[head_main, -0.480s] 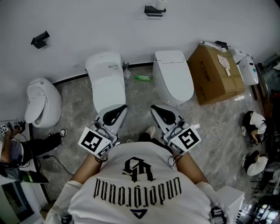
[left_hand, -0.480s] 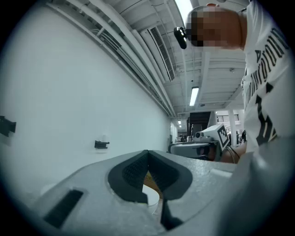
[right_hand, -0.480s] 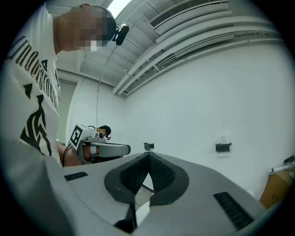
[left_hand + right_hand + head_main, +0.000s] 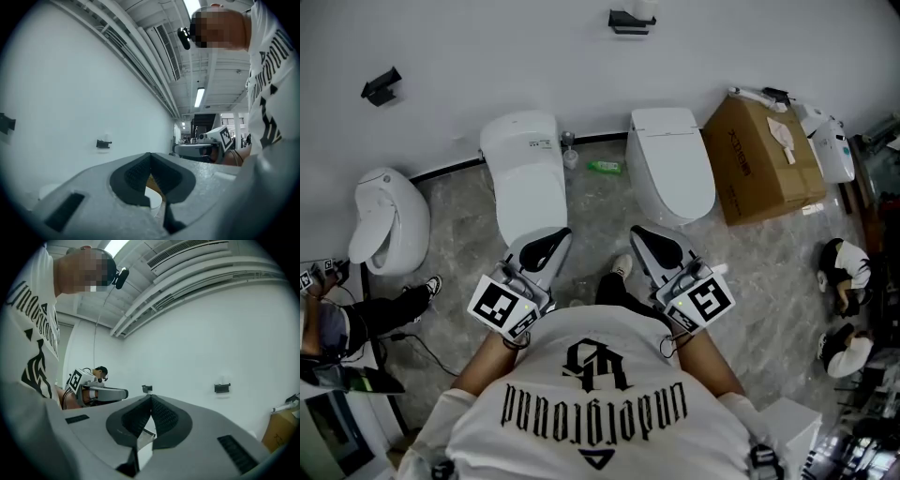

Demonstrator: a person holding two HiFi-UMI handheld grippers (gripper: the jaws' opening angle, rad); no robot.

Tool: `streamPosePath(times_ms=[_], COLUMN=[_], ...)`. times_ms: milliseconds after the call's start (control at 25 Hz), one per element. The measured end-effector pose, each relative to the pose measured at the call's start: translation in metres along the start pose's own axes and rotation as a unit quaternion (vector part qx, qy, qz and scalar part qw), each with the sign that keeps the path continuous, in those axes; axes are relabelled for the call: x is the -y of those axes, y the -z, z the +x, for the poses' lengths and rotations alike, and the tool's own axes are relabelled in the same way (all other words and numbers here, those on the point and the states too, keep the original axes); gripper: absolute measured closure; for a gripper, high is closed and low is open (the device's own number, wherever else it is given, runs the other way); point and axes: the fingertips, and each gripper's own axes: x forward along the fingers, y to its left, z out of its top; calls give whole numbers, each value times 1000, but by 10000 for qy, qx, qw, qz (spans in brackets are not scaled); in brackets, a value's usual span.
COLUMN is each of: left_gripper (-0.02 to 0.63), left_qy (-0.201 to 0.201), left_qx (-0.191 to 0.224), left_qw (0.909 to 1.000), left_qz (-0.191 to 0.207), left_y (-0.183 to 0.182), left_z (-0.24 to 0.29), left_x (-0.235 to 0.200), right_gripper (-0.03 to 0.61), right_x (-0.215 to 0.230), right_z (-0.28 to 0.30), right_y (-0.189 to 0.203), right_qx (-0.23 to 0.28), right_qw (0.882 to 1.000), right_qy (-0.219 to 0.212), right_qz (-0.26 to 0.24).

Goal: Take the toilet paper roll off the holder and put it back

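Three toilets (image 4: 525, 178), two wall holders (image 4: 628, 22) — one cardboard box (image 4: 764, 161), one green bottle (image 4: 606, 168)

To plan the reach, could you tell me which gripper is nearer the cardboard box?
Right. The right gripper is left of the cardboard box; the left gripper lies farther left still.

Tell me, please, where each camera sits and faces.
Head view: worn overhead, looking down at toilets, shirt, left tongs, right tongs.
Left gripper view: on left tongs, facing the wall; shirt at right.
Right gripper view: on right tongs, facing that wall; shirt at left.
Shared: both gripper views show a wall holder.
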Motion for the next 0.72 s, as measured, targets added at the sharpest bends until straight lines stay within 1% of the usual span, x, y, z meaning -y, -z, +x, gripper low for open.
streamPosePath(times_ms=[120, 280, 520, 720], left_gripper=[600, 600, 600, 600], left_qy=[3, -33, -158, -128], left_qx=[-39, -146, -235, -306], left_qw=[10000, 9999, 9996, 9994], left_qz=[30, -18, -35, -25], left_y=[3, 8, 9, 5], left_z=[21, 57, 125, 195], left_x=[-9, -30, -66, -82], right_gripper=[565, 565, 565, 565], right_x=[27, 73, 156, 233], right_z=[3, 12, 35, 41], right_y=[5, 5, 1, -8], right_qx=[-28, -19, -21, 2], right_qw=[10000, 9999, 9999, 10000], right_qy=[39, 60, -3, -16], right_qz=[40, 84, 99, 87])
